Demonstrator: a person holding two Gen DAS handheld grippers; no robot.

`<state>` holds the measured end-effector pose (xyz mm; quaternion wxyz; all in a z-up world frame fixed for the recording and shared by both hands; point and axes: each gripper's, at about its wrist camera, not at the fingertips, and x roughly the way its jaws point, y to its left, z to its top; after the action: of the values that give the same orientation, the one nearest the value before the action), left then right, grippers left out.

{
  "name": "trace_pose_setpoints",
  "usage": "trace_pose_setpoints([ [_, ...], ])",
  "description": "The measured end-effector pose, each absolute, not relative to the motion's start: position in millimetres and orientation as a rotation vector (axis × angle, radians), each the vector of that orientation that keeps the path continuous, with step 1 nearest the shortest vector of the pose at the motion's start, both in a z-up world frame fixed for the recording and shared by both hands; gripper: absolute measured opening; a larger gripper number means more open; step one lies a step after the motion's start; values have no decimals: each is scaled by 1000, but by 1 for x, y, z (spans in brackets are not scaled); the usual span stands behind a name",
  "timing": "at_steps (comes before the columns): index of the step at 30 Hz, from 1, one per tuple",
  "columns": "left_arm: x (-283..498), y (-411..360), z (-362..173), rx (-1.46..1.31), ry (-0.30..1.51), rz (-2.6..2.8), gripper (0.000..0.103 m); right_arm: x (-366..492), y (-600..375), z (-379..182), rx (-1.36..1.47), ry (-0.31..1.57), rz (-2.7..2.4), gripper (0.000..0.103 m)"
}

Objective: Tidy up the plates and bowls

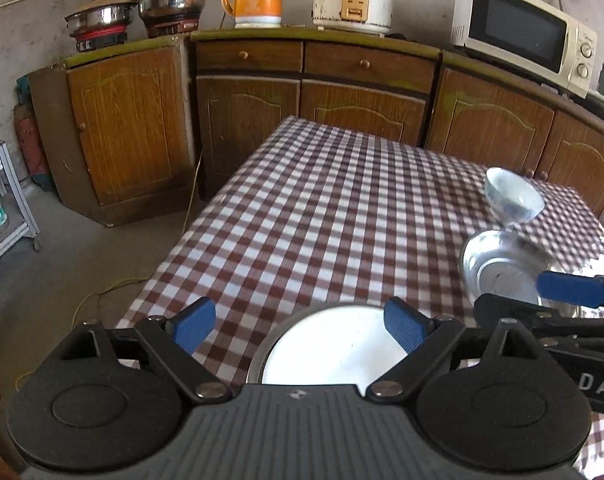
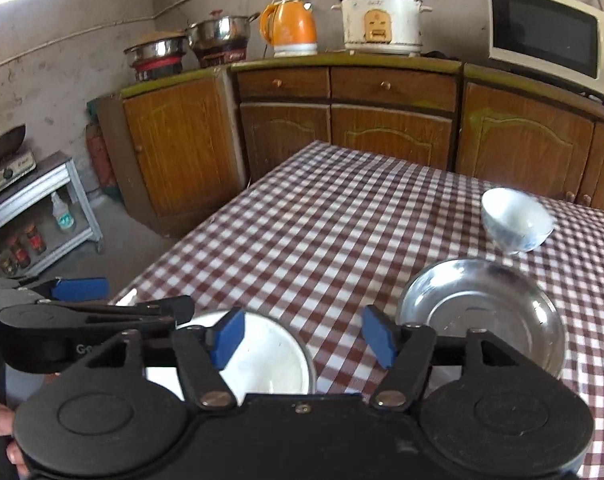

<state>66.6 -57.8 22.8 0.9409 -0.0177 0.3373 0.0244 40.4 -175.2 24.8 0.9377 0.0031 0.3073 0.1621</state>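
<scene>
Black gripper housing fills the bottom of both views. In the left wrist view the left gripper [image 1: 300, 328] stands wide, its blue pads apart above the near edge of a white plate [image 1: 329, 348], and nothing sits between the pads. In the right wrist view the right gripper [image 2: 303, 336] is also spread, with only checked tablecloth [image 2: 302, 216] showing between its blue fingers; it grips nothing. The same white plate [image 2: 266, 360] lies just left of it, at the near edge of the table.

Three pieces of tableware are in sight, all on the cloth. A steel plate [image 2: 481, 312] lies beside the white plate to the right, close but apart from it. Just behind the steel plate stands a small white bowl [image 2: 515, 220] with a blue pattern, upright; whether the two touch is hard to tell through the blur.

Judging by this layout, the sorting looks barely under way or between steps: nothing is stacked, and plates and bowl lie singly. What probably remains is nesting the two plates and giving the bowl its own place.
</scene>
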Motion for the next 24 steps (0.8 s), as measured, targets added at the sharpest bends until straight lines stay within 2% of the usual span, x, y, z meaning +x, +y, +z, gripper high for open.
trace_pose_setpoints([
  [11, 75, -73, 50, -39, 661, 30, 94, 39, -191, 59, -7, 581, 311, 79],
  [24, 80, -80, 57, -39, 656, 30, 94, 43, -196, 66, -2, 569, 297, 79],
])
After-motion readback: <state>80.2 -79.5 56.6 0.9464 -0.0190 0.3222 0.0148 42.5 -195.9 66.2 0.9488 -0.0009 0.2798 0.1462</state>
